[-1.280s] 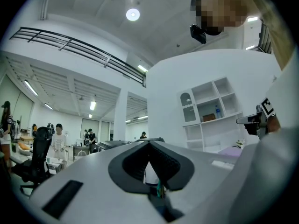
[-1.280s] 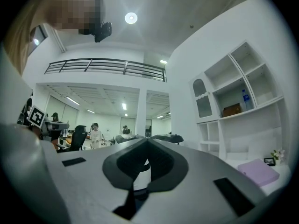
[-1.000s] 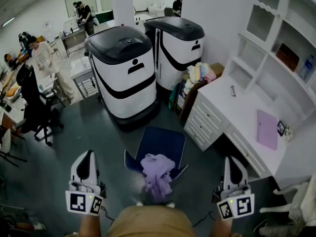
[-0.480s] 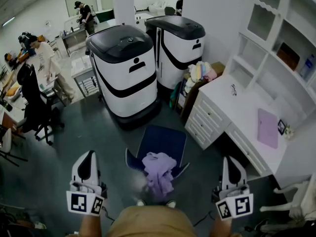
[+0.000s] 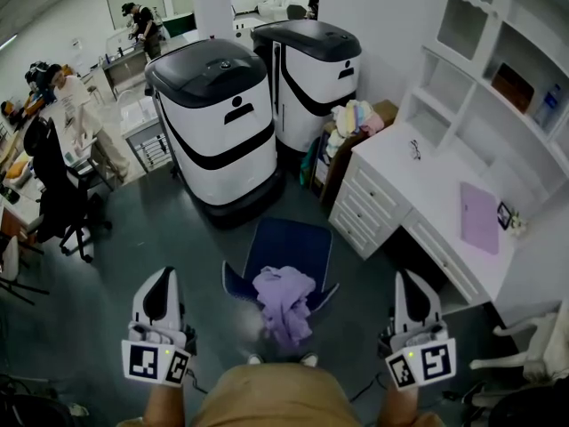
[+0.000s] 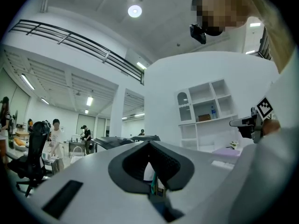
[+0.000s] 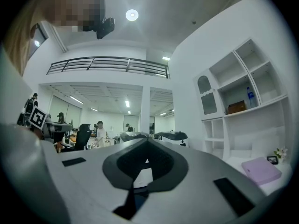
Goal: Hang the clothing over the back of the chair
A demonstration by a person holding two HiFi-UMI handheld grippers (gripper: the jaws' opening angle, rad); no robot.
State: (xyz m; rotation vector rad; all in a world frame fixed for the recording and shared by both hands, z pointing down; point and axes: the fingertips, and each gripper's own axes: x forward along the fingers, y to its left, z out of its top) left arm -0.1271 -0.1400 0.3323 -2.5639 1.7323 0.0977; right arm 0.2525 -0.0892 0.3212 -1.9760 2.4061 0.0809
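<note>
Head view drifted; white machines (image 5: 213, 123), desk (image 5: 400, 169) sit slightly up-left in frame.

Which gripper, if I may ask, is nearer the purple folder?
Right. The right gripper is lower-left of the purple folder; the left gripper is beyond the blue chair.

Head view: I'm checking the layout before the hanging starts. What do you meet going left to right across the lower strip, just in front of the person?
Left tool → lilac clothing → right tool
</note>
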